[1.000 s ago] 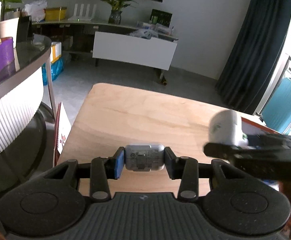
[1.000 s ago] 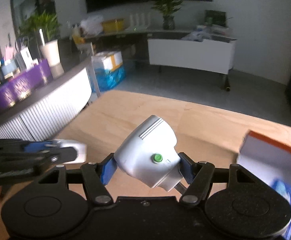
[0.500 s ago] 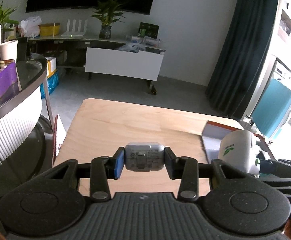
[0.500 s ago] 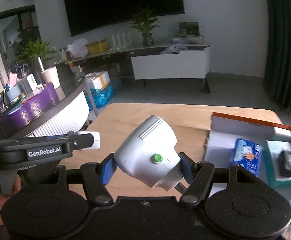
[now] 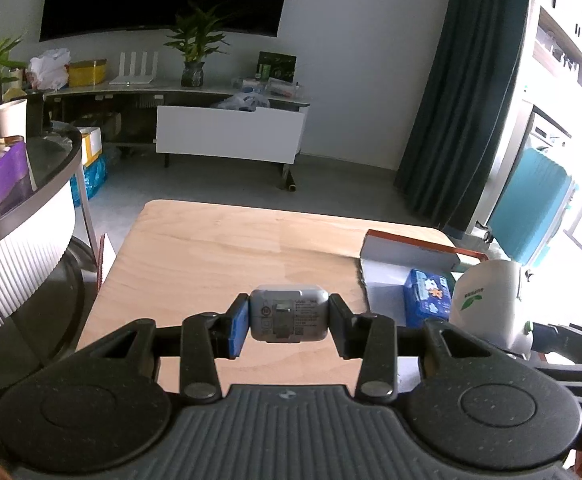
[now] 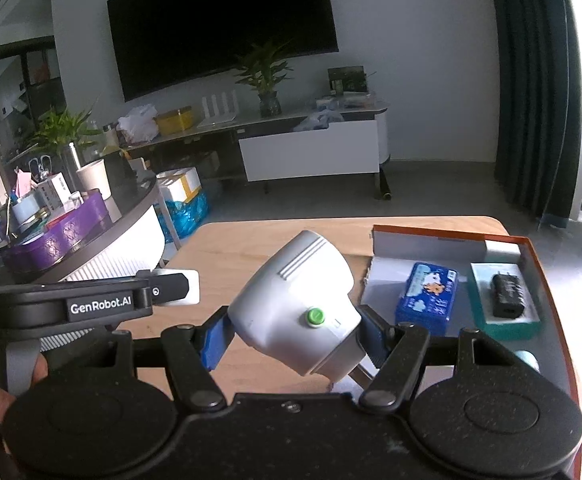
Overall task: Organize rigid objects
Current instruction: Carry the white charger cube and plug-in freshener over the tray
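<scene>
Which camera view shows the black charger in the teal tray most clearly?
The right wrist view: the black charger lies unobstructed in its teal tray inside the orange-rimmed box. In the left wrist view the charger is not visible; the white device covers that area.

This looks like a living room or lounge that doubles as a work space. A large dark television screen (image 6: 223,24) hangs on a white wall above a long low media console (image 5: 227,136), which carries a potted plant (image 5: 193,56), a white router with four aerials (image 5: 134,68), a yellow box (image 5: 87,72) and loose bags and packets. A dark floor-length curtain (image 5: 451,120) covers the window side. A curved counter with a fluted white front (image 6: 103,240) is crowded with cups, small boxes and another plant. In front stands a pale wooden table (image 5: 231,252) on a grey floor.
</scene>
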A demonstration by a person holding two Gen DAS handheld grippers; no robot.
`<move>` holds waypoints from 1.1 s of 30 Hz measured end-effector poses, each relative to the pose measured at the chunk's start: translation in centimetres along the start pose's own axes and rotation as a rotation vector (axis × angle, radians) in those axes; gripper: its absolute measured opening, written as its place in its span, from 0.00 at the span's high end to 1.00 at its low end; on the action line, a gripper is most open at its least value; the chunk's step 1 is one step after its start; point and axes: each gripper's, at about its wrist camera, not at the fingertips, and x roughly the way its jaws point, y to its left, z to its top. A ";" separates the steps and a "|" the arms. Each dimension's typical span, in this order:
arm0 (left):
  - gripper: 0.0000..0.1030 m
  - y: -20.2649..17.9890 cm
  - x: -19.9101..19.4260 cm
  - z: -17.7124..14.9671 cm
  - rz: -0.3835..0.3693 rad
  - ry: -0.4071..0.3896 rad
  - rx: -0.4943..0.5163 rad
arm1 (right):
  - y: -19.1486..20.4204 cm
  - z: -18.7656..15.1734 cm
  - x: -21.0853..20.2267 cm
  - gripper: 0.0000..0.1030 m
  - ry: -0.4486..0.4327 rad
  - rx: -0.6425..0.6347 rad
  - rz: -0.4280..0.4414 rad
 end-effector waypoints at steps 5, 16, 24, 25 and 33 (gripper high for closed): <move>0.60 -1.1 -0.6 -0.5 -0.015 -0.001 0.022 | -0.6 -0.6 -1.6 0.23 -0.023 0.012 -0.009; 0.60 -3.6 -1.3 -1.4 -0.049 -0.016 0.072 | -2.4 -1.5 -4.4 0.23 -0.065 0.043 -0.045; 0.60 -5.0 -1.8 -1.9 -0.068 -0.024 0.089 | -3.4 -2.0 -6.1 0.23 -0.091 0.060 -0.068; 0.60 -5.2 -1.8 -2.0 -0.070 -0.023 0.092 | -3.5 -2.0 -6.2 0.23 -0.093 0.059 -0.070; 0.60 -7.0 -2.1 -2.3 -0.110 -0.024 0.113 | -4.3 -2.0 -7.7 0.23 -0.123 0.070 -0.096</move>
